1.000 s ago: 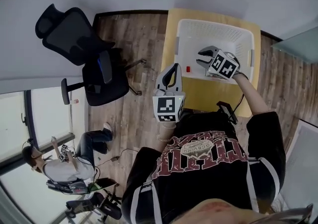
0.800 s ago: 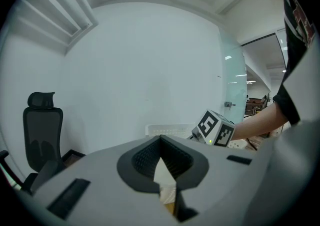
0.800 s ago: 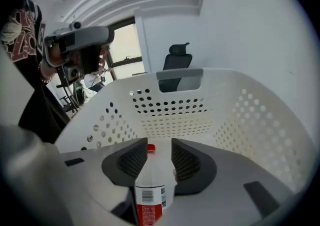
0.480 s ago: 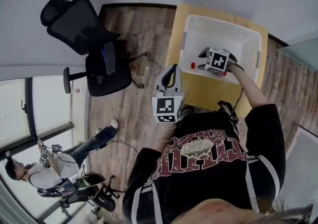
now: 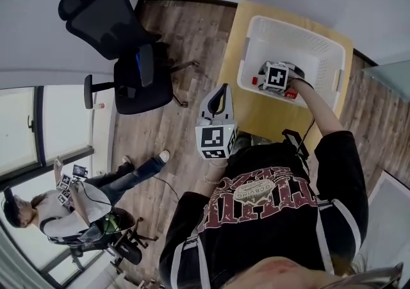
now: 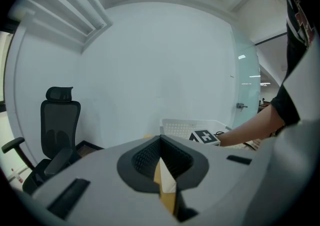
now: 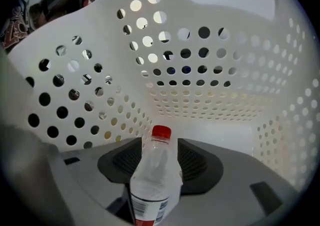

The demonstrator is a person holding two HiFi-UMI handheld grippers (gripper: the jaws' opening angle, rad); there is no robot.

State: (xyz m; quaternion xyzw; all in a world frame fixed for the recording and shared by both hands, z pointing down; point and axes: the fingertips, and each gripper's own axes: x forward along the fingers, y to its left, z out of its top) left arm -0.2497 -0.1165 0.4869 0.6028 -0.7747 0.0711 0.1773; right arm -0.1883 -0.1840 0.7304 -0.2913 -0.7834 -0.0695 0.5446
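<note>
My right gripper (image 5: 262,80) is low inside a white perforated basket (image 5: 289,29), shut on a clear plastic bottle (image 7: 154,172) with a red cap (image 5: 254,81). In the right gripper view (image 7: 160,145) the bottle stands up between the pads, close to the basket's holed wall (image 7: 200,69). My left gripper (image 5: 218,93) hangs to the left of the yellow table (image 5: 269,116), away from the basket, with its jaws together (image 6: 161,140) and a tan and white sliver showing in the slit. The basket (image 6: 184,127) lies ahead of it.
A black office chair (image 5: 122,44) stands on the wood floor left of the table, also in the left gripper view (image 6: 57,125). Another person (image 5: 77,198) sits at the lower left. A white wall runs behind the table.
My right gripper has gone down from above the rim into the basket, carrying the bottle with it. The left gripper has stayed about where it was.
</note>
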